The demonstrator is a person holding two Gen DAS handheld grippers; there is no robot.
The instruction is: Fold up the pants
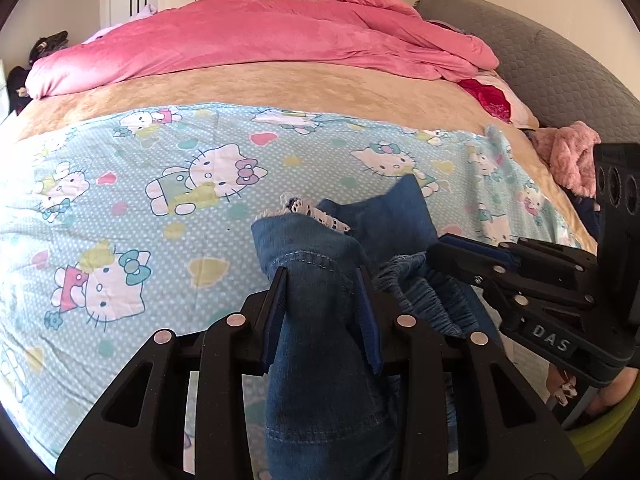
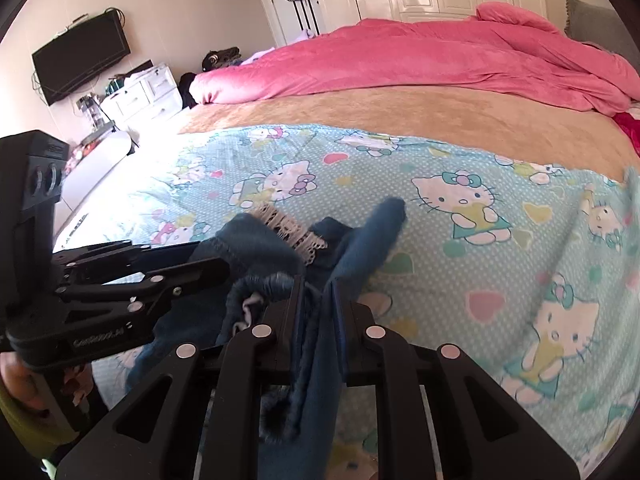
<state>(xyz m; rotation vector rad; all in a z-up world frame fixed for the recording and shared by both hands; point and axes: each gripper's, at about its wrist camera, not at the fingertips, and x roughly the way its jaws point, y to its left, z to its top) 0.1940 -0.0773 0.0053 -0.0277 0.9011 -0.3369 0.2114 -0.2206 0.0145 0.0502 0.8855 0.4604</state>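
Bedroom scene: a bed spread with a cartoon-cat sheet (image 1: 160, 184), a pink duvet (image 1: 260, 44) heaped behind it. Blue denim pants (image 1: 320, 344), with a lace trim (image 1: 316, 212), are bunched above the sheet's near edge, gathered at the elastic waistband (image 1: 416, 296). Left gripper (image 1: 325, 300) is clamped on a thick fold of denim; right gripper (image 2: 318, 312) is pinched nearly together on a thinner layer. Judged soft, limp and fairly light, the cloth will sag between holds; waistband corners and hems offer the firmest purchase
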